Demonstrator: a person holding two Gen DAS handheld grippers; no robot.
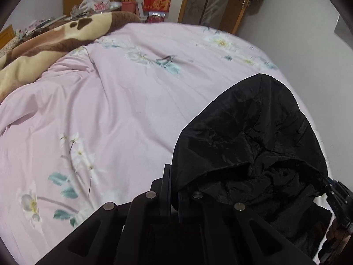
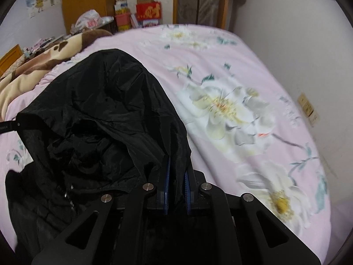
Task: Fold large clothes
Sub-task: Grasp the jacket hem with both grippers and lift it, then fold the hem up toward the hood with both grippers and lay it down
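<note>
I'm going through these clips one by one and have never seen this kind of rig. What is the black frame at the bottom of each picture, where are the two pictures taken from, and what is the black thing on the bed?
There is no robot here. A person holds a pair of hand tongs in each hand, and each pair carries a wide-angle camera looking forward along its two fingers. The black frame at the bottom is the tongs themselves.

One picture is from the left tongs, the other from the right tongs. Each view also catches a bit of the other pair at its edge.

Below them is a bed with a pink flowered cover. A brown and cream blanket lies at its far left.

The black thing is a hooded jacket. Both tongs are shut on its edge, one at each side of the hood opening, for the folding task.
</note>
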